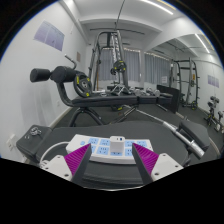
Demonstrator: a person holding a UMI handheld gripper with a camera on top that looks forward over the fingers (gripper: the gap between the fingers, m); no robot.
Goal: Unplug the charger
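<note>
Your hand-held gripper (pixel 112 165) hangs over a dark treadmill console (pixel 60 140) in a bright gym, its two fingers spread wide, with the magenta pads (pixel 78 160) angled in from the near left and near right. Between those fingers, and slightly ahead of them, sits the small white boxy charger (pixel 118 148), apparently seated on a pale panel with blue markings (pixel 97 152) at the centre of the console. There is clear space at either side of the charger; neither pad touches it, and nothing is held. Whether a cable runs from the charger cannot be made out.

The left pad lies just beside the panel's near left corner, while the right pad (pixel 147 161) stands a little apart from the charger's right face. The charger itself sits right of the panel's middle, so it is nearer your right finger than your left.

A curved silver handrail (pixel 172 133) sweeps along the console's right side, and a matching pale rail (pixel 50 150) shows on the near left. Beyond the console, far ahead, stands a grey metal weight rack (pixel 105 60) with upright posts. To the far left a black padded bench arm (pixel 55 78) reaches across, with a yellow-green accent on the frame below it. On the far right another dark exercise frame (pixel 185 85) stands against the white wall, and ceiling strip lights (pixel 150 8) run overhead.
</note>
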